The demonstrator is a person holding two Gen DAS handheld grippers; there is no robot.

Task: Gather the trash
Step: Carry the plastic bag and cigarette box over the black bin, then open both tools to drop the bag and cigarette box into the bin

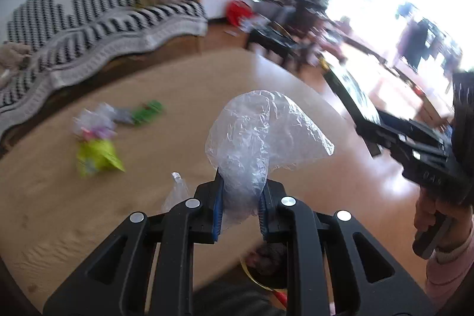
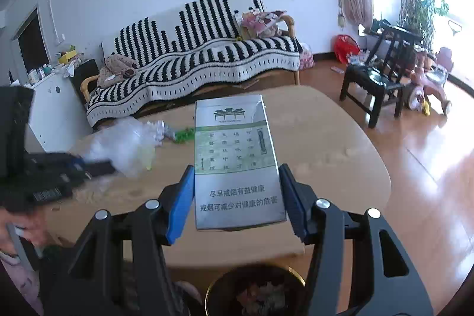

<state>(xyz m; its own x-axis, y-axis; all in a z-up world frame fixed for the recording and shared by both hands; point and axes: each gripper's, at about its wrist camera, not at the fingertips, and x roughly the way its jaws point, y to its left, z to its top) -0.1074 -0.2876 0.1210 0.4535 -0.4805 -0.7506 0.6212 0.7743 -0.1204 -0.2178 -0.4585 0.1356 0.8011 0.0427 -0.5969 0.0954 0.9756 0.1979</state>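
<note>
your left gripper (image 1: pixel 239 197) is closed on a crumpled clear plastic bag (image 1: pixel 260 135), which stands up between the blue pads above the tan table (image 1: pixel 177 85). your right gripper (image 2: pixel 237 197) is clamped on a silver and green cigarette box (image 2: pixel 235 165), held flat by its two long sides over the near edge of the table. more trash lies on the table: a yellow-green wrapper (image 1: pixel 96 157), a green wrapper (image 1: pixel 148 111) and some pale crumpled plastic (image 1: pixel 96 122) between them. a dark trash bin (image 2: pixel 256 290) with waste inside sits just below the cigarette box.
</note>
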